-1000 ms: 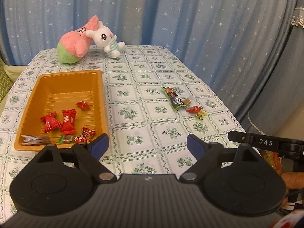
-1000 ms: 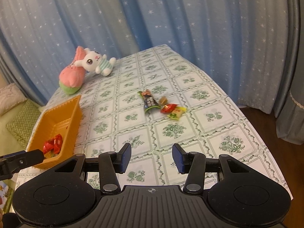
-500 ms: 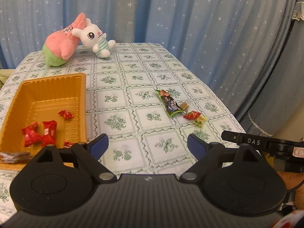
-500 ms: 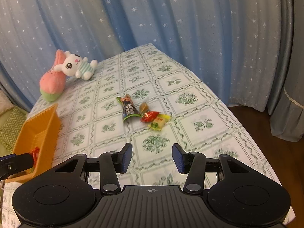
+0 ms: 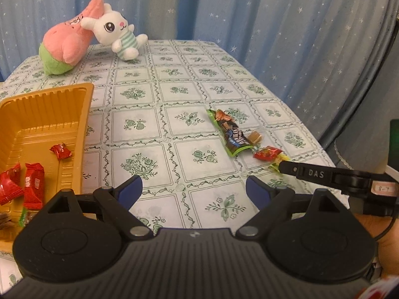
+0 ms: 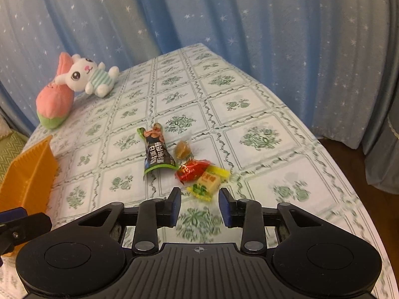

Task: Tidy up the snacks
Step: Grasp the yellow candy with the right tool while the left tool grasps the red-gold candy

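An orange tray [image 5: 47, 114] on the left of the table holds several red-wrapped candies [image 5: 33, 185]; it also shows in the right wrist view [image 6: 30, 174]. Loose snacks lie right of centre: a dark green-edged packet [image 6: 157, 153], a brown candy [image 6: 181, 149], a red candy [image 6: 192, 170] and a yellow-green candy [image 6: 207, 183]. The packet [image 5: 230, 133] and red candy [image 5: 266, 153] also show in the left wrist view. My right gripper [image 6: 199, 205] is open and empty, just short of the yellow-green candy. My left gripper [image 5: 193, 190] is open and empty over the tablecloth.
A pink plush [image 5: 67, 41] and a white bunny plush [image 5: 117, 36] lie at the table's far left. Blue starred curtains [image 5: 249, 12] surround the table. The table's right edge [image 6: 336, 164] drops to a dark floor.
My right gripper has moved forward and down toward the loose snacks, which now lie just ahead of its fingertips. My left gripper has shifted right, away from the tray.
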### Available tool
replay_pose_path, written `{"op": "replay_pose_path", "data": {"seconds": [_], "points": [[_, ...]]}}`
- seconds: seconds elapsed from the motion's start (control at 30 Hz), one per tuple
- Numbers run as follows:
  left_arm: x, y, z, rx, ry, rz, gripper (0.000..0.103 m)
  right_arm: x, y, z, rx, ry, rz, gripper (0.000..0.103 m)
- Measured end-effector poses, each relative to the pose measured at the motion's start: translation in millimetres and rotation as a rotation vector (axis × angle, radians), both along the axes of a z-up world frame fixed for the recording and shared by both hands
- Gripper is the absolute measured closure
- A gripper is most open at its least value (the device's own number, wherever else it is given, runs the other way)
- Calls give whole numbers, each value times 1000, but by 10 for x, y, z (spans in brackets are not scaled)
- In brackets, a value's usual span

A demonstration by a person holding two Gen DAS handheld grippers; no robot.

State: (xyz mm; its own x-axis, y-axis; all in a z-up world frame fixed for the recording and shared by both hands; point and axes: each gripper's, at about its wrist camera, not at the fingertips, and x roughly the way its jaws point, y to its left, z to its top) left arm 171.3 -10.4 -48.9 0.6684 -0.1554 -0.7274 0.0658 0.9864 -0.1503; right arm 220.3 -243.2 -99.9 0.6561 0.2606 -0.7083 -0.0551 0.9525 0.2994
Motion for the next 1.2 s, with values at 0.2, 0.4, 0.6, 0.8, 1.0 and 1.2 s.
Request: {"op": "replay_pose_path", "data": {"seconds": [0.2, 0.4, 0.6, 0.8, 1.0, 1.2], "points": [[105, 31, -118, -13, 9, 6, 14, 192, 45, -122, -29, 8, -21, 69], [143, 23, -174, -22, 15, -2, 14, 287, 123, -182, -117, -8, -11, 71], [194, -54, -202, -33, 19, -49, 15, 251, 156, -186, -161, -17, 40, 83], [375, -297, -256, -44, 8, -162, 25, 175, -105, -58, -59, -32, -36, 83], [642, -674, -316, -5, -47, -290, 37, 106, -338, -13, -24, -21, -97, 83], [853, -985, -427, 46, -81, -411, 54, 85, -483, -2, -23, -14, -146, 83]]}}
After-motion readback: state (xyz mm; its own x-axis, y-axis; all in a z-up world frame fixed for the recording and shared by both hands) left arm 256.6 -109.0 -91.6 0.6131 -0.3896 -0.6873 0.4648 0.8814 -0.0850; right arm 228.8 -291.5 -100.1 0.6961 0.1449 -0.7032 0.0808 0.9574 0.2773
